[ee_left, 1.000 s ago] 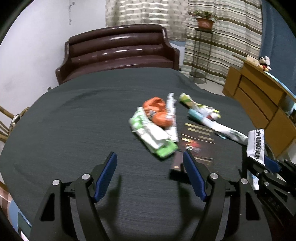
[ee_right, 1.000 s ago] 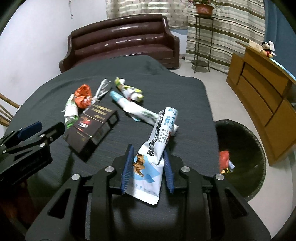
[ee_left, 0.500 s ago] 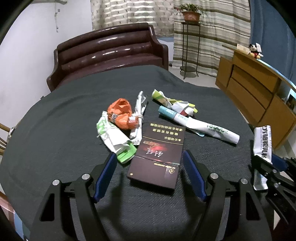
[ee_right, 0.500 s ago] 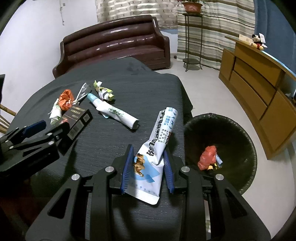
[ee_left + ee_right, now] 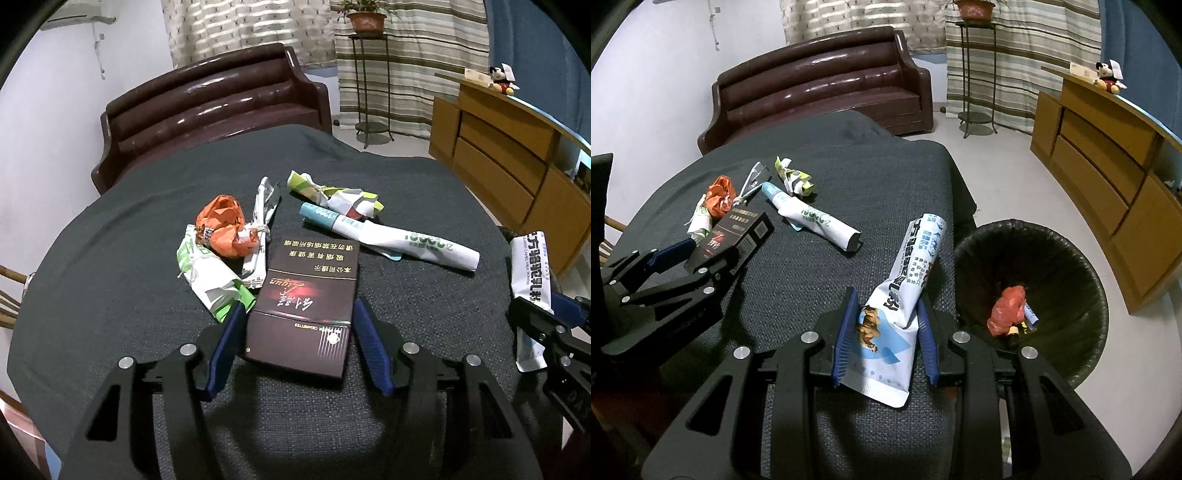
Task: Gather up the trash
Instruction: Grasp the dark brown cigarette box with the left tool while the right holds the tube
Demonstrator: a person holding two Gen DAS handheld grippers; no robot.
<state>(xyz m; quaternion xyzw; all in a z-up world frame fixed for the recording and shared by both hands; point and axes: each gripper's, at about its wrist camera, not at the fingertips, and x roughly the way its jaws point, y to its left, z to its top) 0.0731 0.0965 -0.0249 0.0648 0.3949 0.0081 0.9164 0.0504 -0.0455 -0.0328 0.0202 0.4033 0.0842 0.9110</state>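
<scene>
My left gripper is open, its blue fingers either side of the near end of a dark cigarette box lying on the dark table. I cannot tell if the pads touch it. The box also shows in the right wrist view. My right gripper is shut on a white and blue snack wrapper and holds it near the table's right edge, beside a black trash bin on the floor. The bin holds a red wrapper.
More trash lies on the table: an orange crumpled bag, a green and white wrapper, a white tube-like pack and a crumpled paper wrapper. A brown sofa stands behind the table and a wooden cabinet at the right.
My left gripper has moved forward so the cigarette box now lies between its fingers, which have narrowed. My right gripper has carried the wrapper right, towards the bin.
</scene>
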